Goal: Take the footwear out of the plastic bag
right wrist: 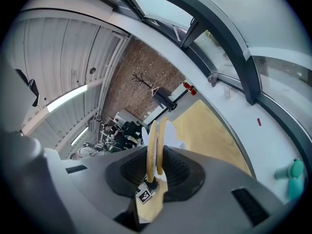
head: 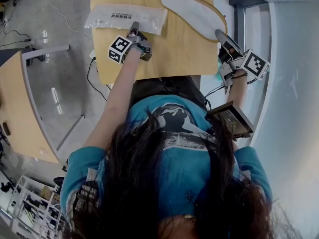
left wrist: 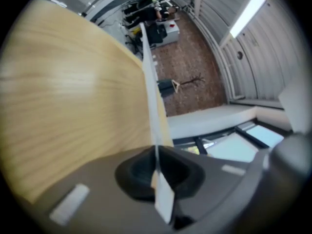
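Note:
A clear plastic bag [head: 124, 18] with a printed label lies flat at the back left of the wooden table [head: 169, 54]. My left gripper [head: 133, 30] is shut on its near edge. In the left gripper view the bag [left wrist: 150, 96] shows edge-on as a thin sheet that runs into the closed left gripper [left wrist: 157, 173]. A white slipper with a tan rim [head: 195, 13] lies outside the bag at the table's back right. My right gripper [head: 220, 36] is shut on its near end. In the right gripper view two tan-rimmed slipper edges [right wrist: 156, 143] stand between the right gripper's [right wrist: 155, 174] pads.
The table's near edge runs just in front of my body. A grey window frame [head: 239, 14] and sill flank the table's right side. A black box [head: 230, 119] hangs by my right forearm. Cables [head: 93, 78] trail on the floor at the left, beside another wooden desk [head: 20, 108].

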